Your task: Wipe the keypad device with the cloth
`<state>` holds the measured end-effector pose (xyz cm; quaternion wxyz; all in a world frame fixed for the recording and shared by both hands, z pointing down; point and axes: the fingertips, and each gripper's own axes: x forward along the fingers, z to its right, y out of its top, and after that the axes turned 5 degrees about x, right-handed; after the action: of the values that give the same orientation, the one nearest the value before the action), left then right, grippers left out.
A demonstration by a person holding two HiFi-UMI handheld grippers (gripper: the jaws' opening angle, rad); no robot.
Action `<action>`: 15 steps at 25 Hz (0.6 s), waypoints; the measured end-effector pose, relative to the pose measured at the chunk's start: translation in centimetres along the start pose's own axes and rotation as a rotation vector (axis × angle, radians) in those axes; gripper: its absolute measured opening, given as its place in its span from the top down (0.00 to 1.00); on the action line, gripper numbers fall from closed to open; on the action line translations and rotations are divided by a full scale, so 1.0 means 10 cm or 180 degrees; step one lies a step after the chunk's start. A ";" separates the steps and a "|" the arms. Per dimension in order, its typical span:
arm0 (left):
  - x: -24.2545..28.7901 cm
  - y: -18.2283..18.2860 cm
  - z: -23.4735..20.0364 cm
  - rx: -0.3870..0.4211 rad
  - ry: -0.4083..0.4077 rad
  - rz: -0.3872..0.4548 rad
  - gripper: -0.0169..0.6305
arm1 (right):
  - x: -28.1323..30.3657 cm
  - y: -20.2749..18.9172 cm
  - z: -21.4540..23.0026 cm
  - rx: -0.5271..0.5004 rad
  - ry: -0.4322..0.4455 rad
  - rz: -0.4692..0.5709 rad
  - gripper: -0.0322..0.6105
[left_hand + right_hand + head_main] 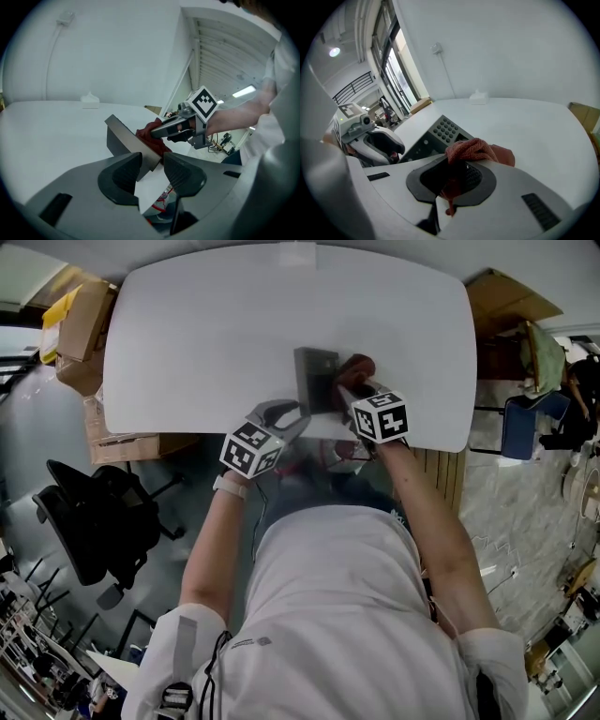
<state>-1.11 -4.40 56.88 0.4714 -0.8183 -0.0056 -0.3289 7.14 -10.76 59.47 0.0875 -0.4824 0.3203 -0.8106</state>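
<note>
The dark grey keypad device (pixel 315 378) rests near the front edge of the white table (pixel 187 334). My left gripper (pixel 296 414) holds its near corner: in the left gripper view the device's slab edge (pixel 129 139) sits wedged between the two jaws of that gripper (pixel 152 171). My right gripper (pixel 350 390) is shut on a bunched red cloth (pixel 357 366) at the device's right side. In the right gripper view the cloth (pixel 477 150) bulges out above the jaws, and the keypad's buttons (pixel 445 127) show just beyond it.
A small white block (pixel 298 254) lies at the table's far edge. Cardboard boxes (pixel 80 324) stand left of the table, another box (pixel 506 296) at the right. A black office chair (pixel 89 521) is on the floor at the left.
</note>
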 end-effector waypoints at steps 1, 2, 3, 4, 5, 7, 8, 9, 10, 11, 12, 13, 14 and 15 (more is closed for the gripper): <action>-0.01 0.02 -0.01 -0.0019 0.0026 0.0026 0.75 | 0.00 0.07 -0.08 -0.0019 0.0049 0.0030 0.88; -0.02 0.04 -0.03 -0.0034 0.0055 0.0043 0.75 | 0.00 0.13 -0.16 -0.0033 0.0100 0.0059 0.88; -0.01 0.05 -0.04 -0.0047 0.0078 0.0053 0.75 | 0.00 0.18 -0.25 -0.0042 0.0152 0.0085 0.88; -0.01 0.06 -0.05 -0.0062 0.0093 0.0062 0.75 | 0.01 0.22 -0.34 -0.0049 0.0207 0.0103 0.88; 0.01 0.06 -0.05 -0.0080 0.0100 0.0070 0.75 | 0.02 0.25 -0.42 -0.0059 0.0261 0.0113 0.88; 0.02 0.06 -0.06 -0.0125 0.0103 0.0095 0.75 | 0.04 0.26 -0.58 -0.0092 0.0355 0.0105 0.88; 0.03 0.06 -0.06 -0.0148 0.0100 0.0109 0.75 | 0.05 0.25 -0.64 -0.0110 0.0392 0.0091 0.88; 0.03 0.06 -0.06 -0.0167 0.0097 0.0122 0.75 | 0.06 0.24 -0.68 -0.0124 0.0420 0.0074 0.88; 0.04 0.05 -0.05 -0.0184 0.0092 0.0134 0.75 | 0.07 0.21 -0.72 -0.0129 0.0440 0.0060 0.88; 0.04 0.05 -0.05 -0.0201 0.0087 0.0146 0.75 | 0.07 0.19 -0.74 -0.0121 0.0454 0.0053 0.88; 0.04 0.05 -0.05 -0.0218 0.0080 0.0158 0.75 | 0.07 0.17 -0.75 -0.0099 0.0465 0.0051 0.88; 0.04 0.05 -0.05 -0.0232 0.0073 0.0170 0.75 | 0.07 0.16 -0.75 -0.0065 0.0480 0.0048 0.88; 0.04 0.05 -0.05 -0.0242 0.0066 0.0180 0.75 | 0.06 0.14 -0.75 -0.0024 0.0497 0.0043 0.88; 0.04 0.05 -0.05 -0.0249 0.0059 0.0189 0.75 | 0.06 0.12 -0.75 0.0015 0.0514 0.0038 0.88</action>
<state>-0.88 -5.19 56.87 0.4487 -0.8328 0.0358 -0.3223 0.33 -8.71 56.66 0.0674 -0.4133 0.3273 -0.8471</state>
